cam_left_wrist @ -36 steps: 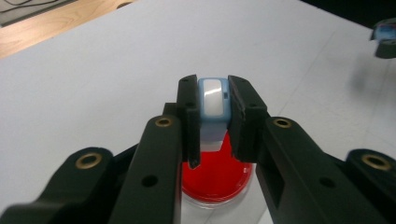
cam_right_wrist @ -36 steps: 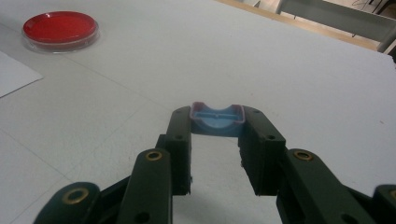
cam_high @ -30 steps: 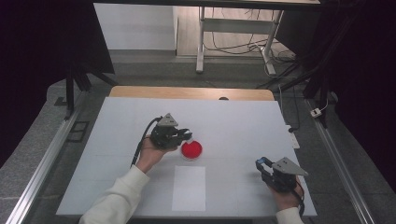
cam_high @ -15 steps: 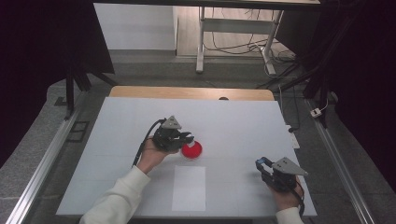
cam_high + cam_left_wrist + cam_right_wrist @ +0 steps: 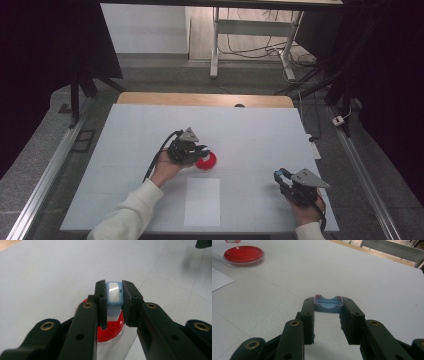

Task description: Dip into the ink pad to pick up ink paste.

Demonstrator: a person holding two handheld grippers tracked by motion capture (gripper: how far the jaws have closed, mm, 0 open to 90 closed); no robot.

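White sheeting covers the table (image 5: pixel 250 130), with a bare wooden strip (image 5: pixel 200 99) along its far edge and dark floor, cables and a metal stand beyond.

High view: left gripper (image 5: pixel 199 152) is held over the middle of the table, its tips right at the near-left edge of a red dish (image 5: pixel 206 161). A cable (image 5: pixel 159 156) trails back from it beside the hand. A white sheet of paper (image 5: pixel 202 201) lies on the table nearer the person than this gripper, apart from the dish. Right gripper (image 5: pixel 281 178) is held low near the front right corner of the table, well apart from the dish and the left gripper, a grey plate (image 5: pixel 310 178) on top of it.

Left gripper view: the jaws are pinching a small light-blue piece (image 5: pixel 114 293) with a white glossy face, held between the tips. The red dish (image 5: pixel 110 326) lies directly below and just behind the tips, partly covered by the jaws. Whether the piece touches the dish cannot be told.

Right gripper view: the jaws are pinching a small blue piece (image 5: pixel 328 303) with a curved, hollowed top and a reddish rim, clamped between the tips above bare table. The red dish (image 5: pixel 244 255) lies far ahead and to the left of these jaws; a corner of the paper (image 5: pixel 219 280) shows at the left, nearer than the dish
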